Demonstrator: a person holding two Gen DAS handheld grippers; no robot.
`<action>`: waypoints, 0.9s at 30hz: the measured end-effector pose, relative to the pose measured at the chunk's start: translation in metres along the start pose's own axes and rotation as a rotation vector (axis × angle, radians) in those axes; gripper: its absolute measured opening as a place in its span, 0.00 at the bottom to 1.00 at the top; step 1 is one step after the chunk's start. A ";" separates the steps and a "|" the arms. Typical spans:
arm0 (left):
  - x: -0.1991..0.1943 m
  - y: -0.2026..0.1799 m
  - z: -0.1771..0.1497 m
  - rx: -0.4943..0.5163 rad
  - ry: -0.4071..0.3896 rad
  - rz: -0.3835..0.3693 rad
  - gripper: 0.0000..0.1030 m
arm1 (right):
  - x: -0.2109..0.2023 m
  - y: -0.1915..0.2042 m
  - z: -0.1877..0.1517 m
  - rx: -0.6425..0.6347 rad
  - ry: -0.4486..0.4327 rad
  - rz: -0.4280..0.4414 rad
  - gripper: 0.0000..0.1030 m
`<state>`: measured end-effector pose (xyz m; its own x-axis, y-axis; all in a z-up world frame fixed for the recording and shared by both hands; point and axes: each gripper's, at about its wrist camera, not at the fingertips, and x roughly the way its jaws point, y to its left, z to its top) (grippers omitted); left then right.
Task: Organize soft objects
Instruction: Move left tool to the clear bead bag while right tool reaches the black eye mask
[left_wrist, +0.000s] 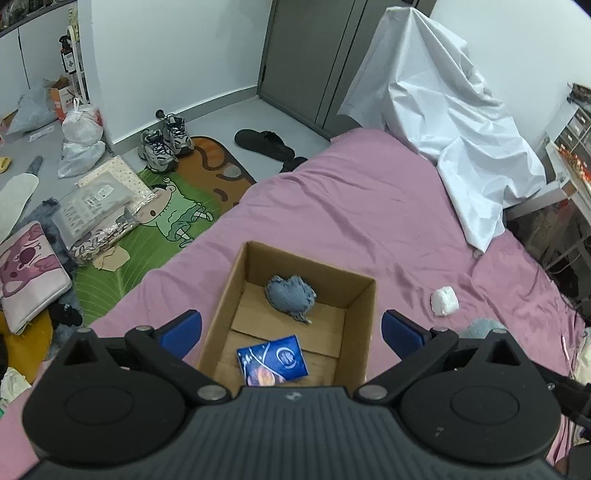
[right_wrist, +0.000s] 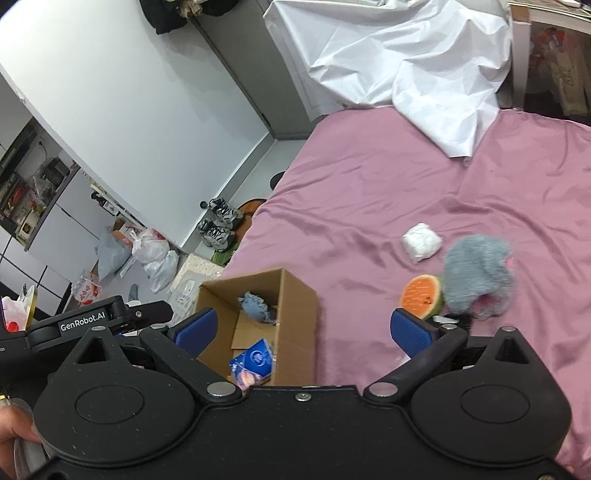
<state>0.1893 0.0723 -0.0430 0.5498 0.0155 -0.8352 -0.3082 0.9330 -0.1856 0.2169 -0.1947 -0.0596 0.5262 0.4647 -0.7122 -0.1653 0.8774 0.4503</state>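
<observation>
An open cardboard box (left_wrist: 360, 295) stands on the pink bed (left_wrist: 354, 206). Inside lie a blue-grey fuzzy heart (left_wrist: 291, 297) and a blue tissue pack (left_wrist: 272, 360). My left gripper (left_wrist: 291, 332) is open and empty, hovering over the box. My right gripper (right_wrist: 303, 332) is open and empty above the box's right wall (right_wrist: 297, 325); the heart (right_wrist: 256, 306) and pack (right_wrist: 253, 360) show there too. On the bed to the right lie a white soft ball (right_wrist: 422, 242), a grey plush (right_wrist: 478, 275) and a watermelon-slice toy (right_wrist: 423, 295). The ball also shows in the left wrist view (left_wrist: 444, 301).
A white sheet (left_wrist: 447, 122) drapes over something at the bed's far end. On the floor to the left are a cartoon mat (left_wrist: 173, 218), sneakers (left_wrist: 166, 142), slippers (left_wrist: 264, 142), bags (left_wrist: 79, 142) and packages (left_wrist: 94, 203). A desk (left_wrist: 569, 170) stands right of the bed.
</observation>
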 end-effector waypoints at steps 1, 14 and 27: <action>0.000 -0.004 -0.002 0.006 0.006 -0.004 1.00 | -0.003 -0.004 0.000 0.003 -0.003 -0.001 0.98; -0.006 -0.055 -0.028 0.048 0.034 -0.018 1.00 | -0.040 -0.064 -0.001 0.032 0.007 -0.008 0.98; 0.007 -0.102 -0.054 0.089 0.052 -0.029 1.00 | -0.045 -0.124 -0.008 0.150 0.008 -0.014 0.98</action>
<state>0.1825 -0.0421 -0.0581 0.5153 -0.0284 -0.8565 -0.2217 0.9610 -0.1653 0.2073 -0.3238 -0.0880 0.5207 0.4541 -0.7230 -0.0312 0.8564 0.5154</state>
